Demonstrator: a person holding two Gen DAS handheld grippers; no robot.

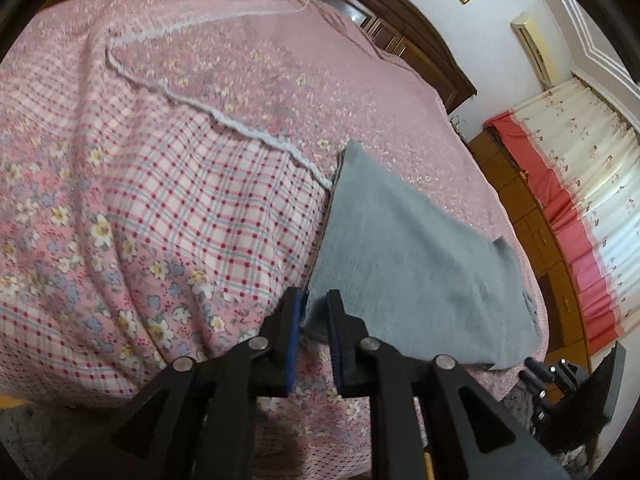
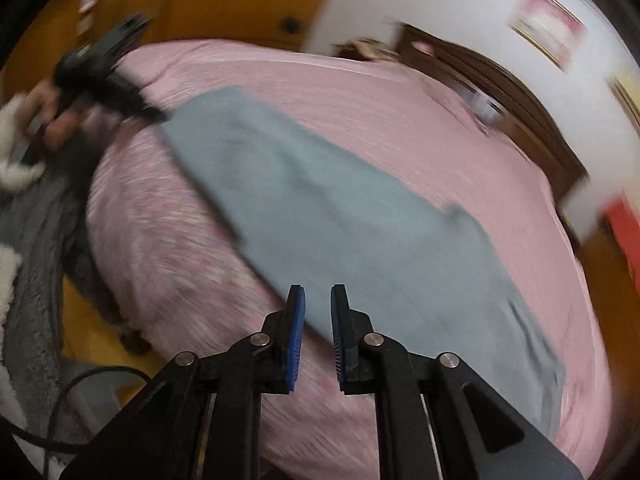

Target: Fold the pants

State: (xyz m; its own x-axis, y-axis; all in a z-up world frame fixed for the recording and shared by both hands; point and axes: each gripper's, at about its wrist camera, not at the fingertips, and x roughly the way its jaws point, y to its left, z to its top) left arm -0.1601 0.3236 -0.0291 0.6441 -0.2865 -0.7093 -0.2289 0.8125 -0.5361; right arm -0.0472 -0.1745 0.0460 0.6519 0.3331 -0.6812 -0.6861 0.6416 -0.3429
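Pants (image 1: 412,264) lie grey and flat on the pink bedspread (image 1: 160,184) in the left wrist view, doubled lengthwise and running from near to far. Our left claw (image 1: 313,312) stands narrowly parted at their near left corner; the cloth edge sits between the blue pads (image 1: 294,332), yet we see a gap beside it, so we judge it let go rather than gripped. Before the next fold we should check that this corner lies square on the layer under it.

From the right wrist view, badly smeared by motion, the pants (image 2: 320,208) stretch across the bed from far left to near right. Our right claw (image 2: 318,316) hangs over their near edge, jaws narrowly apart with nothing between them. The left claw (image 2: 108,76) shows far left at the other end, in a hand (image 2: 48,120); its jaws are probably parted, though the blur hides them. We would next take both ends evenly, lift little, and bring one end over the other without dragging the bedspread.
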